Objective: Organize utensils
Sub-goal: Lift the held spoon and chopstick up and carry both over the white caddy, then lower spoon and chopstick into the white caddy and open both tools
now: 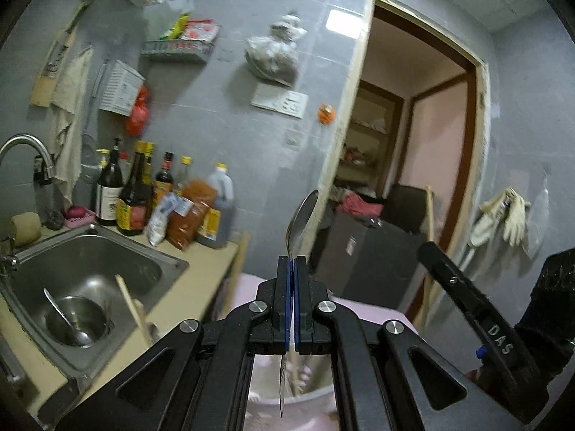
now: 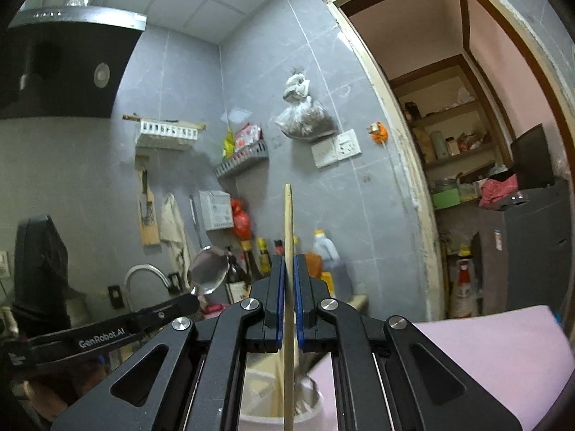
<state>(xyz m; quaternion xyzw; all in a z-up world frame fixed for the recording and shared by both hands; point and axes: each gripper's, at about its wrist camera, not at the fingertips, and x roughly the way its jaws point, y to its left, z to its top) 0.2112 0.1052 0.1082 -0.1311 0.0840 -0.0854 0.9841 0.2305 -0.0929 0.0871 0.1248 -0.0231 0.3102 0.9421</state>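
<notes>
Left gripper [image 1: 291,262] is pinched on a metal spoon [image 1: 302,219]: handle runs down between the blue pads, bowl sticks up just above the jaw tips at frame centre, long axis near vertical, leaning slightly right. Right gripper [image 2: 286,262] is pinched on a wooden chopstick [image 2: 288,222], also upright, its top end well above the tips and the rest passing down between the jaws to the bottom edge of the frame. Key relation: both utensils stand almost plumb over a pale container [image 1: 305,400] seen through the gap below the jaws in each wrist view; it already seems to hold a stick or two, blurred. So the drop target lies straight down the utensils' own axes, not off to a side. Grippers are side by side; the left one shows at lower left of the right view, spoon bowl up. Neither arm looks clearly nearer the container. More work at lower left of the left view: a second spoon [image 1: 63,318] in a steel bowl [image 1: 77,319] and another chopstick [image 1: 131,305] leaning in the sink [image 1: 151,251] set into the tabletop [image 1: 201,269].
</notes>
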